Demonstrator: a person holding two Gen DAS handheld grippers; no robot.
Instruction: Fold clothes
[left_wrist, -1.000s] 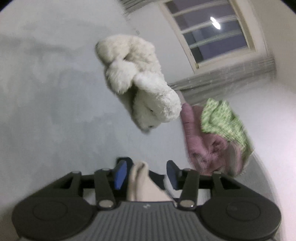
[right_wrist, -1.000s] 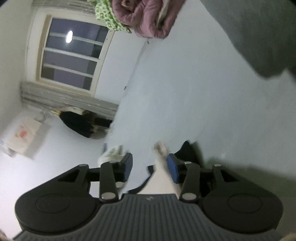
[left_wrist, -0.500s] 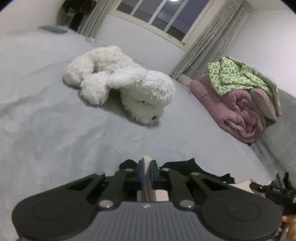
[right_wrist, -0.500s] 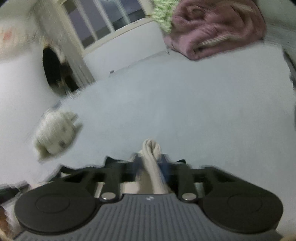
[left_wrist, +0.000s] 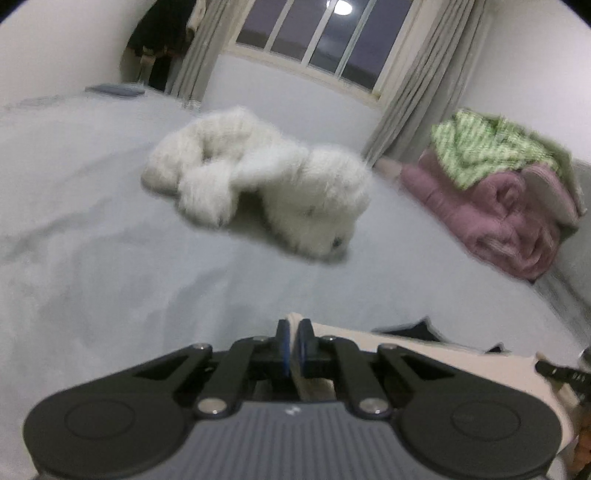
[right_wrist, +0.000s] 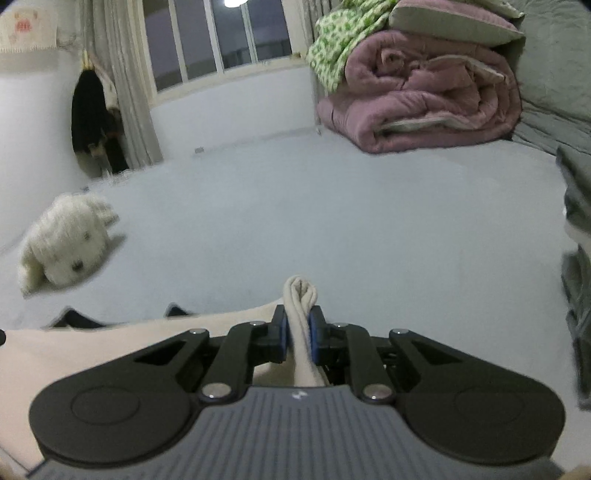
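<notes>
Left wrist view: the left tongs (left_wrist: 294, 345) are clamped on an edge of the cream garment (left_wrist: 424, 354), which stretches rightward, low over the bed (left_wrist: 110, 258). A plush dog (left_wrist: 266, 192) lies ahead, well apart.

Right wrist view: the right tongs (right_wrist: 297, 334) are clamped on the opposite bunched edge; the garment's long axis runs left. The pink quilt (right_wrist: 421, 96) sits far right, so the bed ahead is judged free for folding.

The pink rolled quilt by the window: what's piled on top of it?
On the pink quilt lie a green patterned blanket and a flat pink cushion. Anything beneath or behind the stack is hidden.
</notes>
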